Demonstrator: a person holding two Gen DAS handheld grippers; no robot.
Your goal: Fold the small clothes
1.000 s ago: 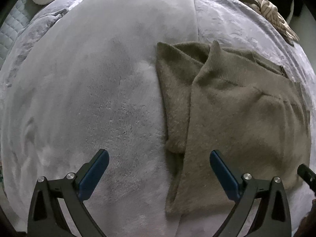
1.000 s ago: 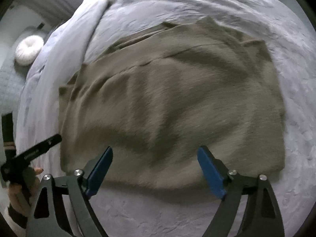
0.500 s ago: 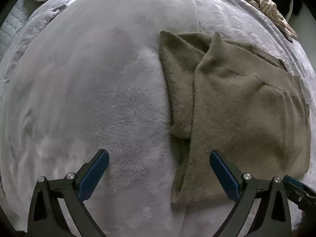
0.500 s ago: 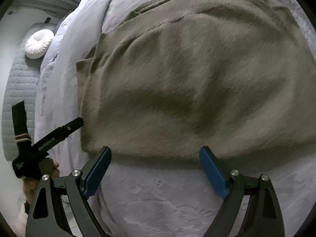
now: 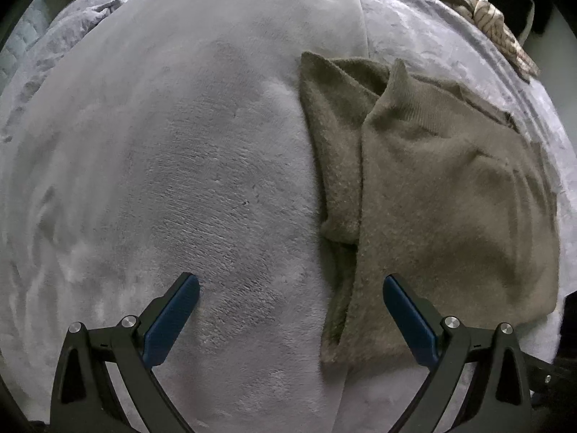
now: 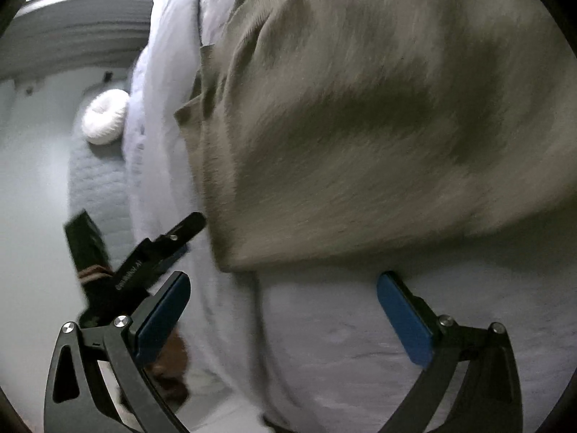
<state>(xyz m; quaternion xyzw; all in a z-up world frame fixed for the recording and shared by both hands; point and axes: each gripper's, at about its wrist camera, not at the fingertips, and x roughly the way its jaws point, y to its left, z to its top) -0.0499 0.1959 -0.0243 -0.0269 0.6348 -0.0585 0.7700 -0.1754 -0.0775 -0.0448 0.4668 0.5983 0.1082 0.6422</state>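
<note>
Bedroom, grey plush blanket [image 5: 180, 180] spread over a bed, dim light.

Olive knit sweater [image 5: 432, 198] lies flat on the blanket, partly folded: one sleeve or side panel is turned in along its left edge, ribbed collar peaked at the far end. Seen from the left gripper [image 5: 290, 310], it sits ahead and to the right, its near hem corner just beyond the right finger. Seen from the right gripper [image 6: 283, 306], the sweater [image 6: 378, 126] fills the view ahead, near hem just past the fingertips; this view is motion-blurred.

Handling, by judgement: soft, fuzzy, light, limp. It will drape and sag when lifted, and the pile may cling to the plush beneath. Best hold is a hem corner or the doubled edge, pinching all layers so the tucked part does not slide out.

Both grippers stand wide apart, holding nothing. Neither touches the cloth.

Around: white round cushion [image 6: 104, 119] far left of the right gripper, on a quilted grey surface [image 6: 97, 195]. Patterned throw [image 5: 494, 25] at far right of the left gripper. Nothing lies between either tool and the hem; the left gripper shows beside the sweater's near left corner in the right view.
</note>
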